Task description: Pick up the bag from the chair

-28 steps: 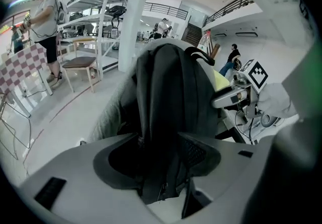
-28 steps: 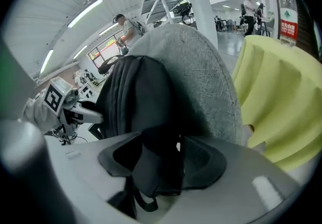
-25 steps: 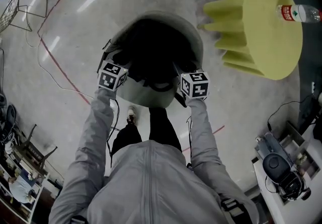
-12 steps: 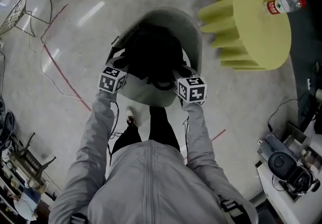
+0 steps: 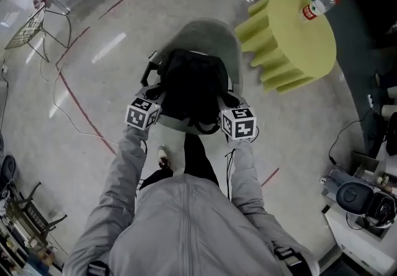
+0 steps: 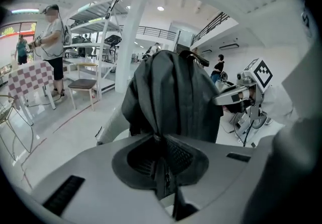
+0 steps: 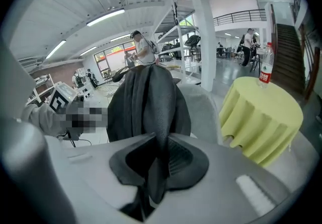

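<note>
A black bag hangs between my two grippers over a grey shell chair. The left gripper grips the bag's left side and the right gripper its right side. In the left gripper view the left gripper is shut on a fold of the bag, with the chair's edge below it. In the right gripper view the right gripper pinches a strap of the bag, and the chair's back stands behind it.
A round table with a yellow cloth stands right of the chair and carries a water bottle. A wire chair and loose cables lie at the left. A desk with equipment sits at the lower right. People stand in the distance.
The bag has come toward me with both grippers, and more of the chair's back now shows behind it. The head view has shifted, so the yellow table sits further up.
</note>
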Tool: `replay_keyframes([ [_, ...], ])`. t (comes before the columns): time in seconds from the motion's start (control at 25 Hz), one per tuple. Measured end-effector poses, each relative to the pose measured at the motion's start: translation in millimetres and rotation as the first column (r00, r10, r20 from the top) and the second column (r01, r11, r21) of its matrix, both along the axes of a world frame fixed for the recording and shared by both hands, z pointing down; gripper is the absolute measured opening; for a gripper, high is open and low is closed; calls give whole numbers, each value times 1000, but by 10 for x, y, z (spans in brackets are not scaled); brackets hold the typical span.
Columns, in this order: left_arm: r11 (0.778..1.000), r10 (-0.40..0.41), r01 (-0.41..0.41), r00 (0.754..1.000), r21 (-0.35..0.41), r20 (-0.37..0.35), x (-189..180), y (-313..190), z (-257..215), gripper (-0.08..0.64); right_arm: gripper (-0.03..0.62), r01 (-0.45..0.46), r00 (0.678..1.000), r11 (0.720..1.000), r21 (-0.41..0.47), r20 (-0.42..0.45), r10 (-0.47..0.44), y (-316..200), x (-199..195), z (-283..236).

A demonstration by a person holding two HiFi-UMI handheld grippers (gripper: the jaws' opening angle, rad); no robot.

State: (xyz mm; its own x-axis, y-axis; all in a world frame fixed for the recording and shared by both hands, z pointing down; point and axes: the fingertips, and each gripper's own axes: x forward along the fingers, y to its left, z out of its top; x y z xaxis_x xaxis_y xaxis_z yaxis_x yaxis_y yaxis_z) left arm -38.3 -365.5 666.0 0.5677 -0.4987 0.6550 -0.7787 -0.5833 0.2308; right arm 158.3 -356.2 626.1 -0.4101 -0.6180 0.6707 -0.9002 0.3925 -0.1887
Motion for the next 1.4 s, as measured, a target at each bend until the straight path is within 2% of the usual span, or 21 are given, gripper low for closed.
replay_keyframes([
  [0.24,994,26,-19,998,109,-55,-53,371,-550,32,51,-28,999,995,101,-16,30,491,-81,-572],
  [0.48,970,70,-49,994,240,-79,-183,581,-1168,32,51,-75,997,970,231,-8,79,837,-239,-1203],
  [0.76,917,135,-107,990,383,-46,-237,841,-1825,32,51,-69,996,934,349,-31,85,1164,-339,-1791],
  [1.0,870,134,-83,988,486,-71,-434,1154,-2341,32,51,-64,996,907,416,-35,87,1450,-535,-2244],
  [1.28,827,126,-27,982,562,-138,-631,1480,-2792,32,51,-62,997,874,481,-13,78,1806,-739,-2641],
  [1.4,811,135,-30,982,584,-136,-680,1602,-2920,32,49,-61,997,856,513,-3,73,1944,-799,-2783],
])
